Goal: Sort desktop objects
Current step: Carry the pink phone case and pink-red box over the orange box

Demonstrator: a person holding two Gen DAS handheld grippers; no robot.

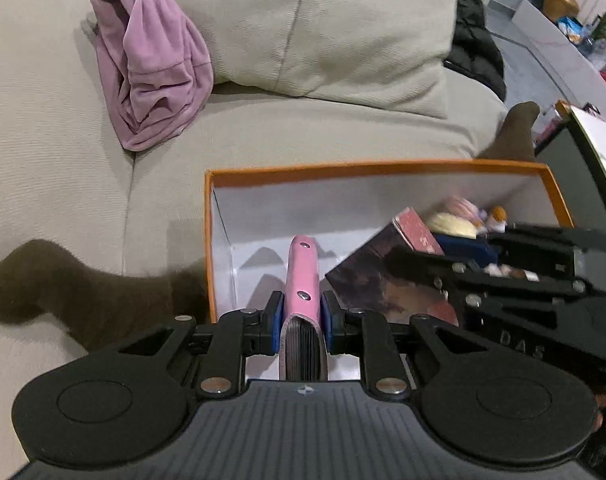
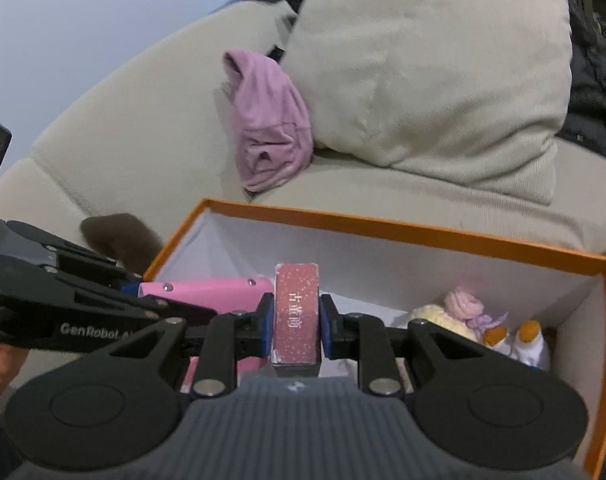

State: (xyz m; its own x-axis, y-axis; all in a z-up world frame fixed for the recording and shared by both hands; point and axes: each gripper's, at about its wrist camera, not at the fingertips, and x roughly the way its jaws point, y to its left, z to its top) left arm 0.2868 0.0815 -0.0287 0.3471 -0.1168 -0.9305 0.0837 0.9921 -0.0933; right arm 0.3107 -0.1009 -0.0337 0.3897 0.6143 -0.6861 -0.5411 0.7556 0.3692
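Observation:
My left gripper [image 1: 302, 306] is shut on a pink notebook [image 1: 302, 276], held edge-up over the left half of an orange box [image 1: 343, 169] with a white inside. My right gripper [image 2: 296, 320] is shut on a dark red book [image 2: 296, 312] with glittery spine, over the same orange box [image 2: 383, 226]. In the left wrist view the red book [image 1: 387, 276] and the right gripper [image 1: 515, 276] show at the right. The right wrist view shows the pink notebook [image 2: 211, 292] and the left gripper [image 2: 133, 286] at the left. A plush toy [image 2: 479, 324] lies in the box's right end.
The box rests on a beige sofa [image 1: 63, 160] with a big back cushion [image 1: 323, 28]. A crumpled pink cloth [image 1: 151, 64] lies on the seat behind the box. Dark brown socks [image 1: 63, 292] lie left of the box, and another brown sock [image 1: 515, 132] lies behind it.

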